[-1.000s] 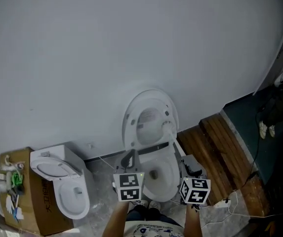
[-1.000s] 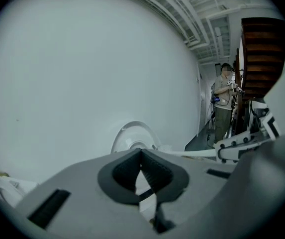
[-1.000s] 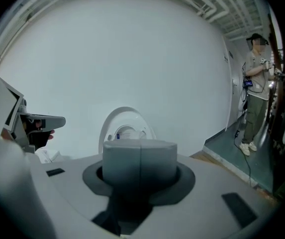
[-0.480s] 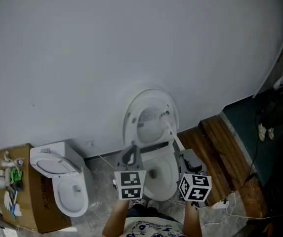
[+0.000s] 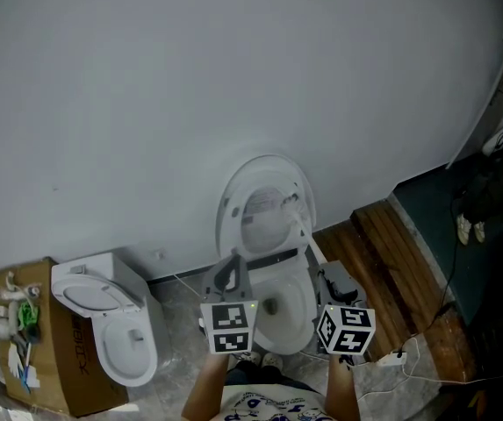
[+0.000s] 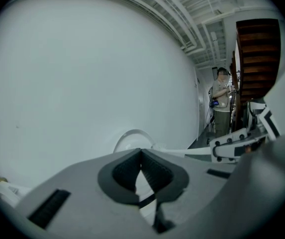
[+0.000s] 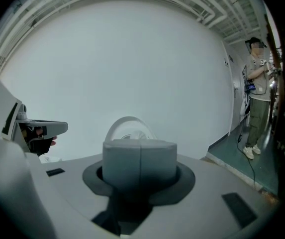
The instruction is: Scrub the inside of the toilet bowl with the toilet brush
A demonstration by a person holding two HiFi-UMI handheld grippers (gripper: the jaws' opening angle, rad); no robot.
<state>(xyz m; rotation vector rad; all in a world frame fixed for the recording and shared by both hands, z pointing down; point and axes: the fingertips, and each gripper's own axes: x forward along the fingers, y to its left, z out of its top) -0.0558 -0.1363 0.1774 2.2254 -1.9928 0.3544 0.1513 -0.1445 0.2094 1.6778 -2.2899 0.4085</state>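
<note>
A white toilet bowl (image 5: pixel 279 312) stands against the wall with its lid (image 5: pixel 264 198) raised. My right gripper (image 5: pixel 325 279) is at the bowl's right rim, shut on the toilet brush. The white brush handle (image 5: pixel 315 251) runs up from it, and the brush head (image 5: pixel 293 210) is in front of the lid, above the bowl. In the left gripper view the handle (image 6: pixel 182 152) sticks out of the right gripper (image 6: pixel 234 144). The right gripper view shows only pressed-together pads (image 7: pixel 127 161), which hide the brush. My left gripper (image 5: pixel 228 275) is shut on nothing at the bowl's left rim.
A second toilet (image 5: pixel 115 327) stands at the left beside a cardboard box (image 5: pixel 53 367) with small items on top. Wooden steps (image 5: pixel 391 266) and a white cable (image 5: pixel 413 358) lie at the right. A person (image 7: pixel 255 96) stands far off by a green floor.
The brush head has moved slightly up toward the raised lid. Both grippers have stayed almost where they were.
</note>
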